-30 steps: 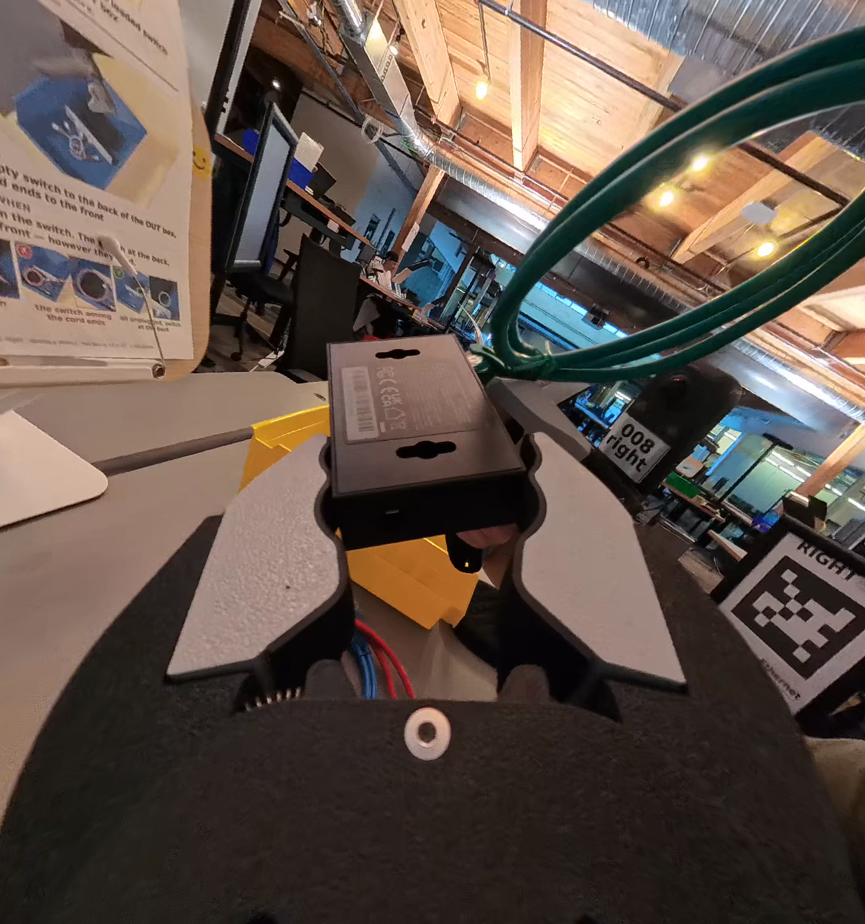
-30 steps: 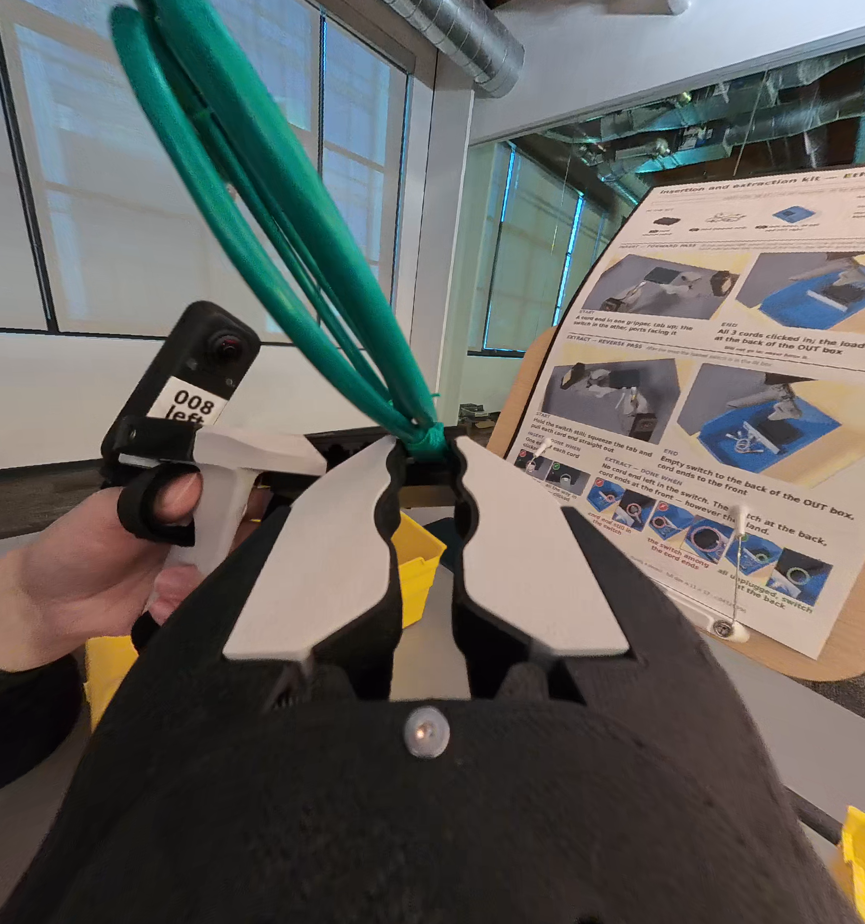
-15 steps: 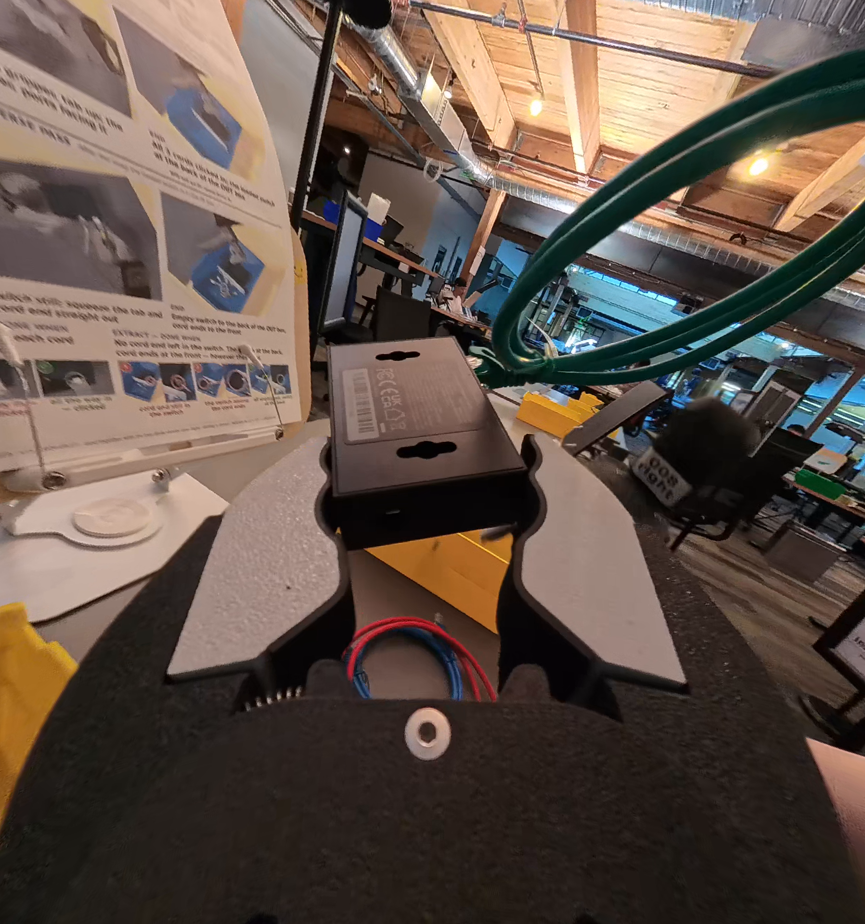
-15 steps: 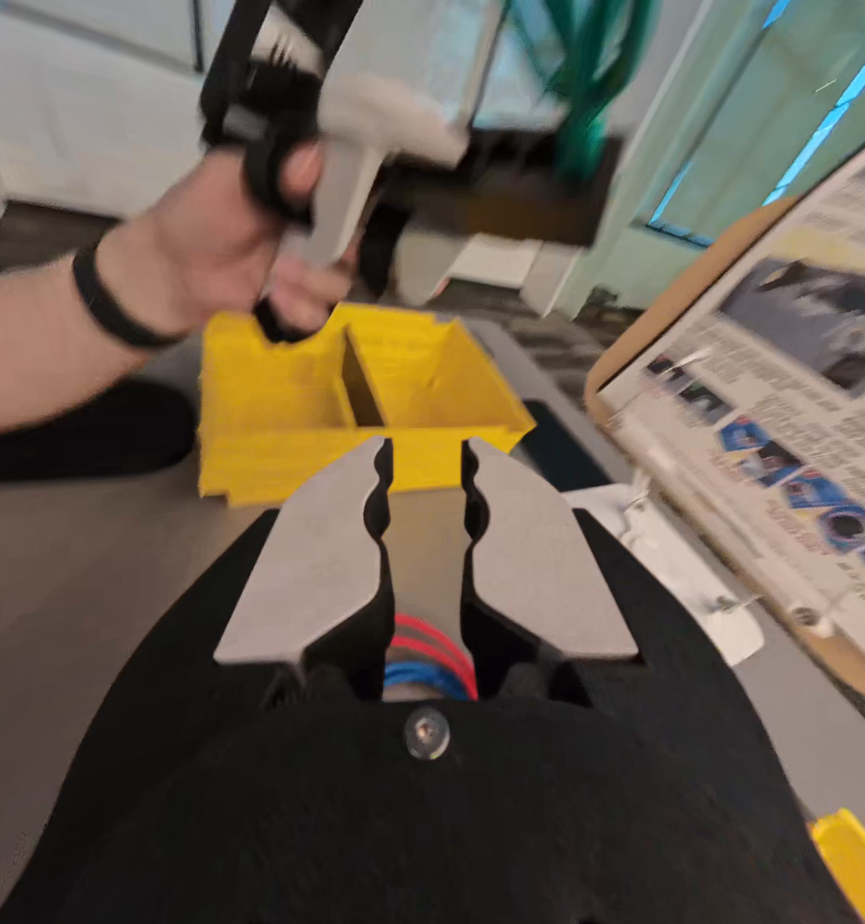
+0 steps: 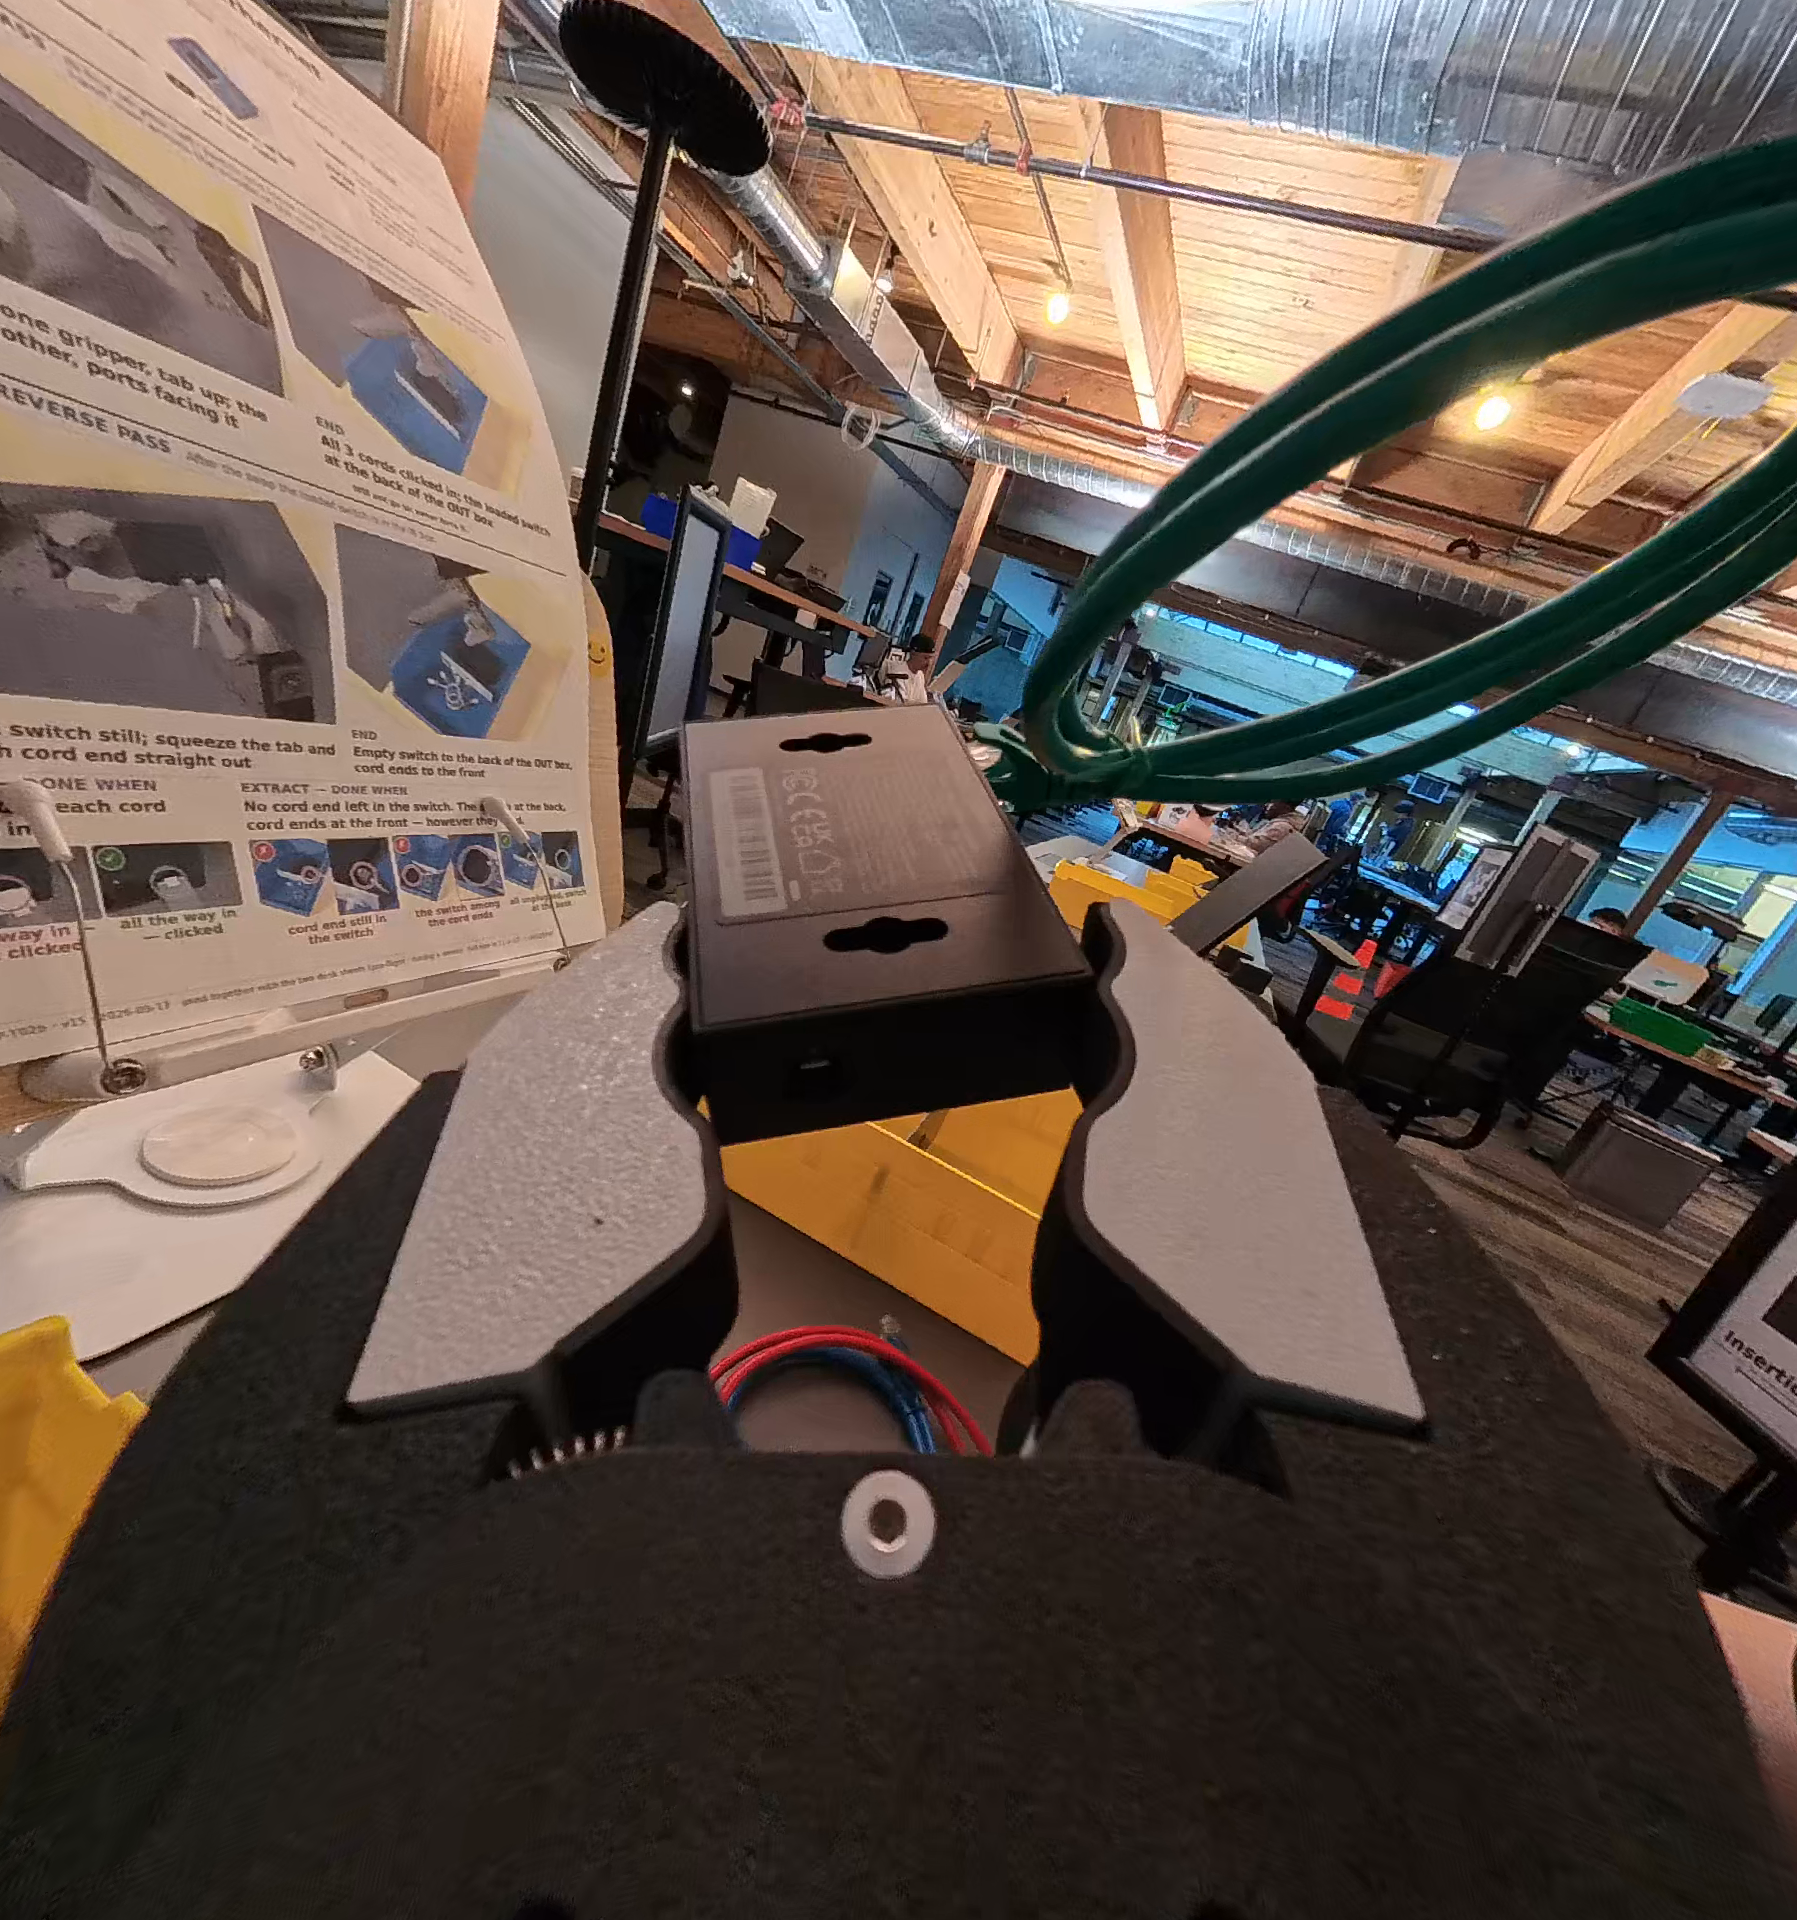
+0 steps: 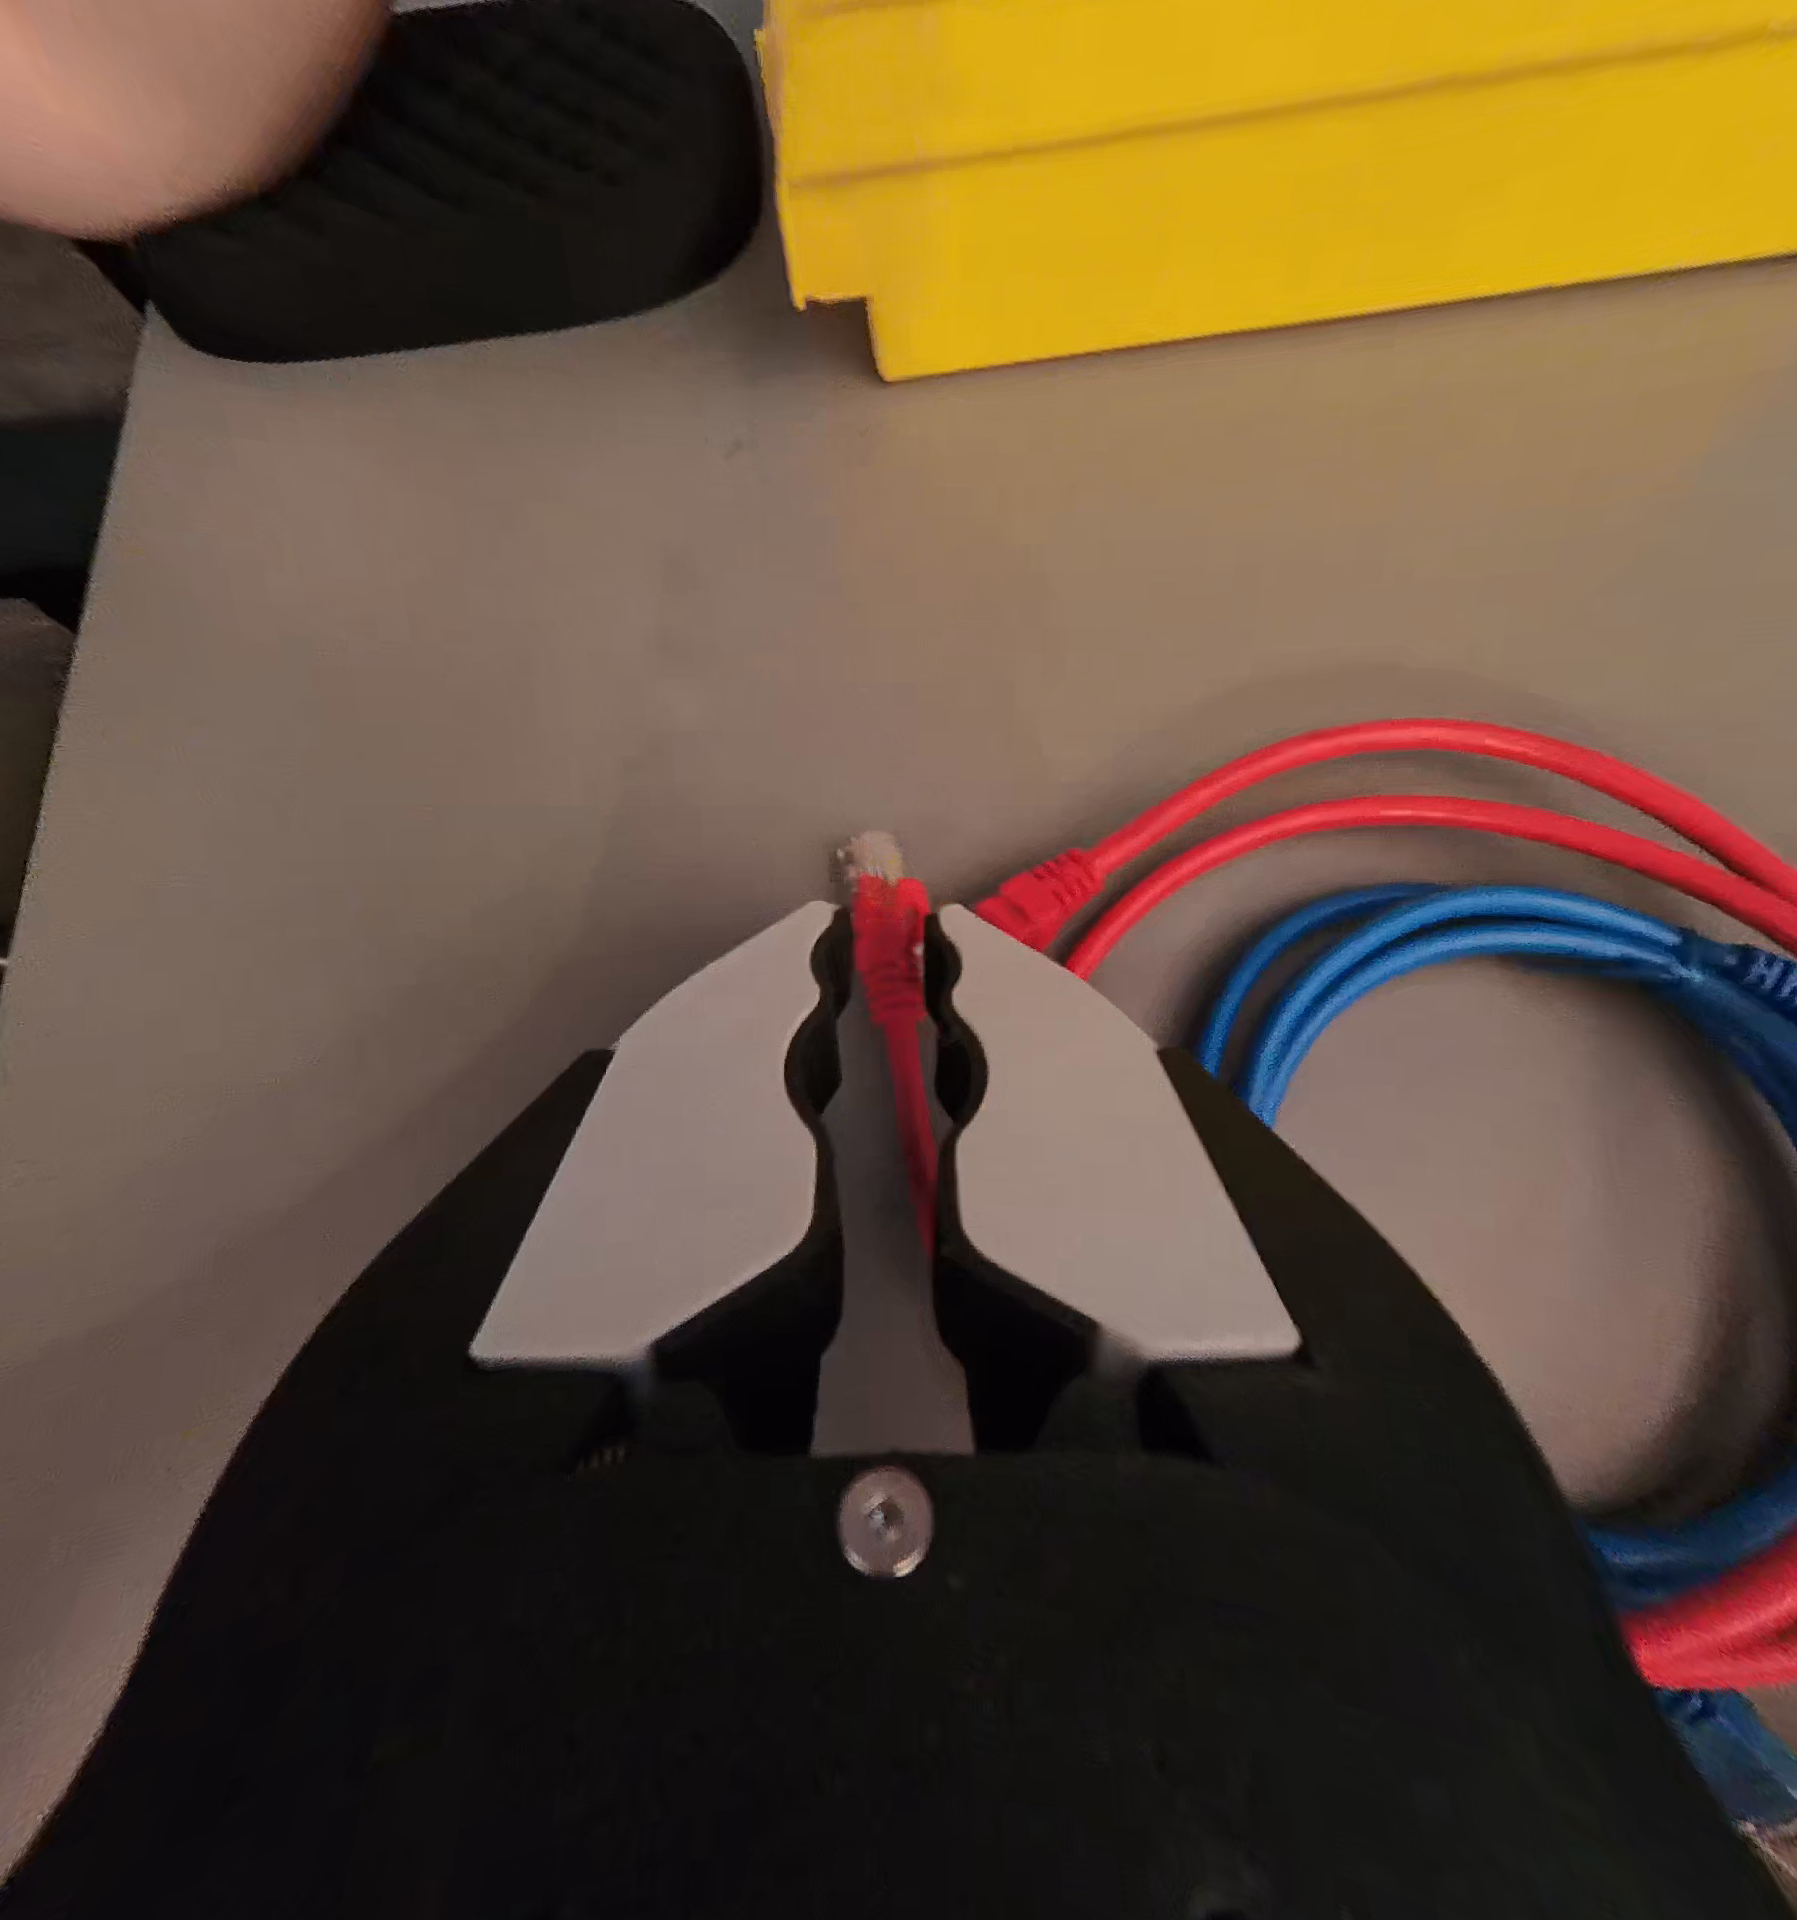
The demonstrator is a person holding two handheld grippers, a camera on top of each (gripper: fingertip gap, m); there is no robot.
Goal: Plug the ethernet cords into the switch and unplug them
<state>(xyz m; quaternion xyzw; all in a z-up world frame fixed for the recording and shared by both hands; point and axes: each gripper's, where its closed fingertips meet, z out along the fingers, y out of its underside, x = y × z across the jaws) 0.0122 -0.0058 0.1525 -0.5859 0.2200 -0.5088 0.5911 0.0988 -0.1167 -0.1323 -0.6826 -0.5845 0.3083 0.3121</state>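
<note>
I had the black switch [image 5: 878,914] clamped between the fingers of my left gripper [image 5: 886,997], lifted off the table with its underside — the labelled face with two keyhole slots — turned up. The green ethernet cord [image 5: 1393,582] was already seated at the switch's far end, its loops arching up and away to the right, so I judged one cord done. The red cord [image 6: 899,997] was next: its boot lay between the fingers of my right gripper [image 6: 878,914], which had narrowed around it, though I could not tell whether they had actually bitten, and its clear plug tip poked out just past the fingertips. The other red end and the coiled blue cord [image 6: 1496,956] lay on the grey table [image 6: 458,727] just to the right, neither plugged in. So red and blue were left to insert, and the whole unplugging pass after that.

Against half a second earlier, my right gripper had dropped from hovering over the table, with the yellow bin [image 6: 1289,187] ahead, to sitting right down on the red plug; a second back it had been up at the green cord's plug by the switch. The left had kept its grip, the switch swinging a little toward the instruction sheet [image 5: 250,623].
</note>
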